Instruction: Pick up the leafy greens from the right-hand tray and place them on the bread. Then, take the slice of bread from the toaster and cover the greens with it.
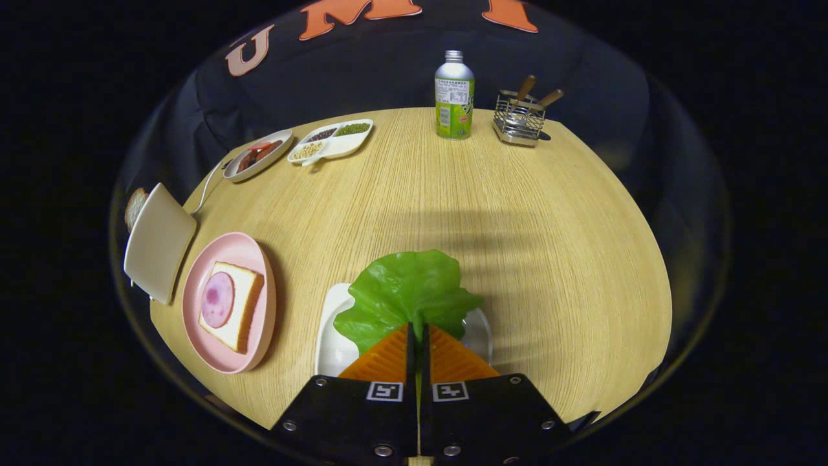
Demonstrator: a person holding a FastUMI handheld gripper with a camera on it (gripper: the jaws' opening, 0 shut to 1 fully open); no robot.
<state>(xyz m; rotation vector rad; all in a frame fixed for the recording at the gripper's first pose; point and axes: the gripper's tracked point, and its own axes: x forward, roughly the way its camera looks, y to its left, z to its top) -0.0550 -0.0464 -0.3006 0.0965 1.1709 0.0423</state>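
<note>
Leafy green: a big green leaf [406,292] stuck out just ahead of the tool's fingers, spread over the white tray.
Tool: the tool [418,336] was closed almost all the way, and both fingers pinched the stem end of the leaf between them.
White tray: the white tray [334,343] sat on the table under the leaf, close to the fingers and a bit to their left. I could not tell if the leaf touched it.
Pink plate: the pink plate [194,310] sat left of the white tray, near it but apart.
Bread: a slice of bread [240,304] lay flat on the pink plate.
Ham: a round pink slice of meat [218,299] lay on top of the bread.
Toaster: the pale toaster [158,243] stood at the left edge of the table, just left of the pink plate.
Toast: a slice of bread [134,207] poked out at the far side of the toaster.
Small dishes: a dish with red food [257,155] and a split dish of beans [331,140] sat far away on the left.
Bottle: a bottle with a green label [454,96] stood upright at the far edge.
Wire holder: a metal wire holder [518,119] with wooden handles in it stood right of the bottle.
Table: the wooden table [550,246] carried all of these.
</note>
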